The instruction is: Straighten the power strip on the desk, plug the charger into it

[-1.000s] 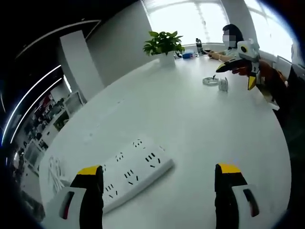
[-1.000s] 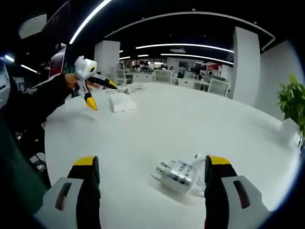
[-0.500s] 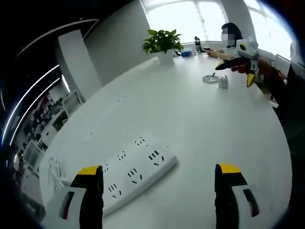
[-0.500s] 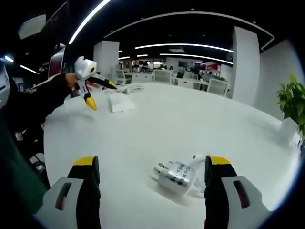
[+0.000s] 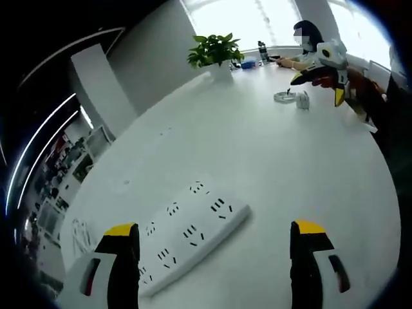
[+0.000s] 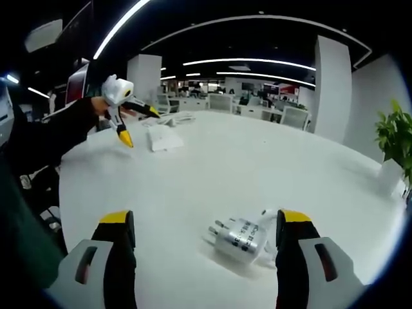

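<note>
In the left gripper view the power strip (image 5: 190, 239) lies flat on the white table (image 5: 270, 161), slanting from lower left to upper right. Its near end is hidden behind the left jaw of the left tool (image 5: 215, 261), so its full length cannot be seen, and no cord can be made out. It is a white plastic slab with rounded corners and two rows of dark socket slots. Compared with a second ago it sits further to the right and a little lower in this view, but the whole scene has shifted with it, so the camera has moved rather than the strip. The left tool's jaws are spread wide and hold nothing; the strip reaches past the left jaw into the gap between them.

In the right gripper view the charger (image 6: 239, 236) lies on its side on the table (image 6: 212, 167), a glossy silver-grey block with rounded ends, metal prongs pointing left and small print too fine to read. Part of its white cable (image 6: 269, 219) is cut off behind the right jaw. It lies between the spread jaws of the right tool (image 6: 205, 257), nearer the right one, and looks untouched. It is placed much as it was a second ago.

Far across the table stand a leafy plant (image 5: 215, 49) in a white pot and a seated person (image 5: 308, 45), small and blurred.
</note>
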Demonstrator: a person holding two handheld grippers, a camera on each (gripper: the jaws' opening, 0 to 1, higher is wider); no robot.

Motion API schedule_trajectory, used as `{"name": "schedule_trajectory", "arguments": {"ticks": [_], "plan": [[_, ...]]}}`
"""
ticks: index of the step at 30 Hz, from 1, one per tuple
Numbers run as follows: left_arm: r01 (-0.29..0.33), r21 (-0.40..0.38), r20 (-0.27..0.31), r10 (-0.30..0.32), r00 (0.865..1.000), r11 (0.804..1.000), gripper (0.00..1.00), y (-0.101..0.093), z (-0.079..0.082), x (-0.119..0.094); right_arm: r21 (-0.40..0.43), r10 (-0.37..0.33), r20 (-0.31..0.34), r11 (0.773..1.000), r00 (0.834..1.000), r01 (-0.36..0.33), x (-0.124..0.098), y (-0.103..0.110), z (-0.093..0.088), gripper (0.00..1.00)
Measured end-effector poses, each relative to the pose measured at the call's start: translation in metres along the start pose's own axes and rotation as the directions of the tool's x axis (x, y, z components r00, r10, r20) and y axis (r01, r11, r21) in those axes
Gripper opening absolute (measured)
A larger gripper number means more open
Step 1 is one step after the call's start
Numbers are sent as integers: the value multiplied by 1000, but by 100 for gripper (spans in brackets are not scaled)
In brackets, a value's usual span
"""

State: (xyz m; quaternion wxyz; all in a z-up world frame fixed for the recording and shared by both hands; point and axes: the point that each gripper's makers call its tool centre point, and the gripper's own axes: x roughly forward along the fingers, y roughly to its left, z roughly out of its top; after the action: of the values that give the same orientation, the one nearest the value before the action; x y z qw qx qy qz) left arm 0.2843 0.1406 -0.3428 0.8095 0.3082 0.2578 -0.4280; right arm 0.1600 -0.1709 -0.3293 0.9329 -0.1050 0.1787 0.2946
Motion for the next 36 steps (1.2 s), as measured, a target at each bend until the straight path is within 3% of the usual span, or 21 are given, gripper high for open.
{"name": "schedule_trajectory", "arguments": {"ticks": [24,36], "plan": [[53,51,19,-54,998,997,99,7,4,7,9,-3,4,1000,1000,3,0,-2,-2,90],[90,91,15,-91,996,992,99,13,-1,12,23,5,22,1000,1000,-5,-3,-2,-1,90]]}}
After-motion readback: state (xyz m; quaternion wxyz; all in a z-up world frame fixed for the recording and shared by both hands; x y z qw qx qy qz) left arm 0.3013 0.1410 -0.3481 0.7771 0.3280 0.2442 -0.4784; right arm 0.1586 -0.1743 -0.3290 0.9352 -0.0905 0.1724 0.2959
